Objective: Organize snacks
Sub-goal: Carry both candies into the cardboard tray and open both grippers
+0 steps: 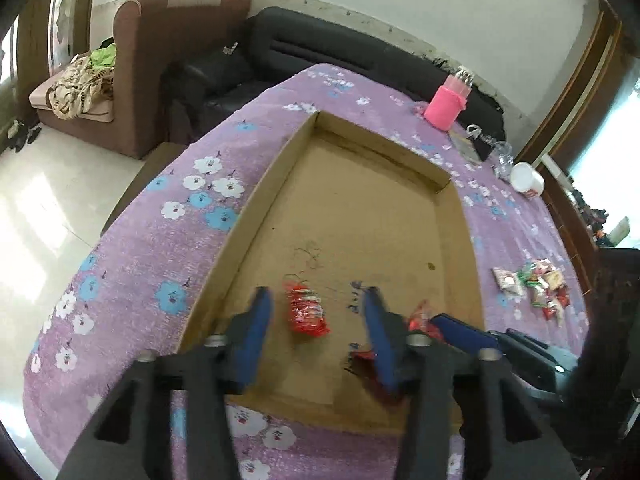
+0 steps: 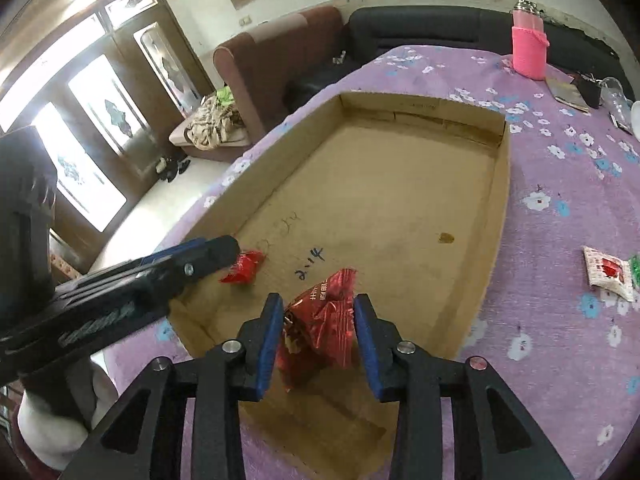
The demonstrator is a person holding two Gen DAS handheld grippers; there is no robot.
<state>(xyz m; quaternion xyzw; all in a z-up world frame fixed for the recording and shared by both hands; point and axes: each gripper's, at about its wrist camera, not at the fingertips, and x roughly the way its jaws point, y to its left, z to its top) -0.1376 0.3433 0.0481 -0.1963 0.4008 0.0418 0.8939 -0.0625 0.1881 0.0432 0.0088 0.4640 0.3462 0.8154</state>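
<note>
**Cardboard tray, two red packets, both tongs over it**

Cardboard tray (image 1: 400, 184) occupies the centre of the purple floral worktop (image 1: 132, 264); left tongs (image 1: 316, 308) stand parted and grip nothing, a red snack packet (image 1: 306, 312) lying on the tray floor between the pads; right tongs (image 2: 316, 312) stand partly open, a second red packet (image 2: 320, 332) between them, contact uncertain; loose snacks (image 1: 532, 284) lie at right.
</note>
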